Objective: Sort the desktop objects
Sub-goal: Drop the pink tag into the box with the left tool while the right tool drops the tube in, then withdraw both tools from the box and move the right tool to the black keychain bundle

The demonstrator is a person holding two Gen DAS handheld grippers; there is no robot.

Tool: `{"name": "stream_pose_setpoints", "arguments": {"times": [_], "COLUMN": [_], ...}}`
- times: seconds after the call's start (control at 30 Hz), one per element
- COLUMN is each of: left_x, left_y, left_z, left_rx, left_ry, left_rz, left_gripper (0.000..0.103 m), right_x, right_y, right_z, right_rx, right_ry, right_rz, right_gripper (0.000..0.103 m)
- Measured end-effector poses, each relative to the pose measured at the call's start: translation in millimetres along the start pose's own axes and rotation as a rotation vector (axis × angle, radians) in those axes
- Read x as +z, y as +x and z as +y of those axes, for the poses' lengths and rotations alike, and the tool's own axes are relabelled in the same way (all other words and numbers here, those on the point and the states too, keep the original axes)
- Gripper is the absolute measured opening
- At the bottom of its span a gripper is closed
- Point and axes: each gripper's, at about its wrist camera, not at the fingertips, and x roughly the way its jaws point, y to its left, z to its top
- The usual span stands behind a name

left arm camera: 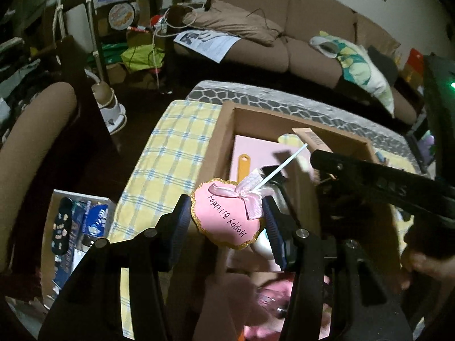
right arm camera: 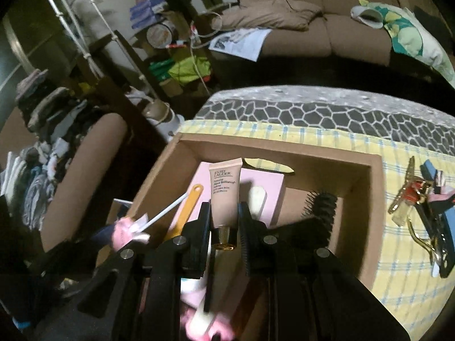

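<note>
My left gripper (left arm camera: 227, 213) is shut on a pink "Happy Birthday" cake topper (left arm camera: 224, 217) with a pink bow and white stick, held over the left wall of the open cardboard box (left arm camera: 224, 119). My right gripper (right arm camera: 224, 216) is shut on a beige Estee Lauder tube (right arm camera: 226, 190), held over the inside of the box (right arm camera: 375, 164). The topper also shows in the right wrist view (right arm camera: 128, 228). In the box lie a pink pad (right arm camera: 264, 179), an orange-handled tool (right arm camera: 189, 201), a white file (right arm camera: 257, 199) and a black hairbrush (right arm camera: 320, 210).
The box stands on a yellow checked cloth (left arm camera: 173, 153) over a grey patterned table (right arm camera: 312, 108). Hair clips and small items (right arm camera: 418, 210) lie on the cloth right of the box. A brown sofa (left arm camera: 298, 28) is behind. A box of goods (left arm camera: 74, 227) sits on the floor at left.
</note>
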Motion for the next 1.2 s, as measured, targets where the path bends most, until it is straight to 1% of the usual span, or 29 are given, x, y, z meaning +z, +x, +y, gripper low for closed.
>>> {"name": "stream_pose_setpoints", "arguments": {"times": [0.1, 0.17, 0.2, 0.23, 0.27, 0.3, 0.33, 0.4, 0.43, 0.47, 0.5, 0.53, 0.57, 0.6, 0.63, 0.67, 0.73, 0.83, 1.0, 1.2], "left_x": [0, -2, -2, -3, -4, -4, -4, -4, -3, -4, -6, -7, -8, -10, -13, -16, -21, -32, -50, -70], "left_y": [6, 6, 6, 5, 4, 3, 1, -6, -9, -13, -20, -24, -29, -38, -45, -52, -66, -88, -121, -159], "left_z": [-2, -6, -8, -9, -8, -7, -6, -4, -3, -2, -2, -2, -3, -4, -5, -7, -13, -22, -40, -67], "left_rx": [0.033, 0.038, 0.048, 0.041, 0.028, 0.027, 0.027, 0.006, 0.004, -0.001, -0.007, -0.008, -0.013, -0.022, -0.026, -0.030, -0.032, -0.038, -0.050, -0.068], "left_ry": [0.015, 0.025, 0.033, 0.033, 0.025, 0.016, 0.010, -0.008, -0.014, -0.018, -0.023, -0.024, -0.024, -0.022, -0.019, -0.015, -0.005, 0.013, 0.046, 0.084], "left_rz": [0.006, 0.009, 0.003, 0.000, 0.000, 0.000, -0.003, -0.004, -0.004, -0.005, -0.010, -0.013, -0.014, -0.015, -0.018, -0.022, -0.023, -0.024, -0.027, -0.047], "left_gripper": [0.048, 0.049, 0.050, 0.058, 0.067, 0.069, 0.070, 0.075, 0.080, 0.083, 0.084, 0.089, 0.094, 0.097, 0.103, 0.103, 0.103, 0.103, 0.103, 0.103], "right_x": [2, 2, 1, 1, 1, 2, 2, 2, 2, 2, 0, -1, -3, -6, -9, -14, -25, -43, -85, -130], "right_y": [17, 25, 26, 24, 22, 18, 11, -4, -11, -17, -27, -33, -43, -52, -61, -71, -87, -109, -153, -195], "right_z": [-4, -3, -2, -3, -1, -1, -3, -5, -7, -8, -9, -10, -12, -14, -15, -16, -18, -20, -27, -38], "right_rx": [-0.006, -0.012, -0.016, -0.017, -0.018, -0.021, -0.027, -0.027, -0.029, -0.033, -0.039, -0.047, -0.056, -0.061, -0.071, -0.088, -0.115, -0.154, -0.211, -0.237], "right_ry": [-0.005, -0.007, -0.010, -0.009, -0.005, 0.000, 0.006, 0.010, 0.007, 0.004, 0.002, 0.003, 0.003, 0.002, -0.001, -0.009, -0.028, -0.049, -0.060, -0.043], "right_rz": [0.014, 0.033, 0.037, 0.032, 0.027, 0.019, 0.002, -0.025, -0.029, -0.031, -0.036, -0.041, -0.049, -0.056, -0.060, -0.063, -0.054, -0.052, -0.053, -0.054], "right_gripper": [0.018, 0.019, 0.022, 0.023, 0.029, 0.044, 0.055, 0.059, 0.061, 0.063, 0.069, 0.075, 0.078, 0.084, 0.088, 0.091, 0.103, 0.103, 0.103, 0.103]}}
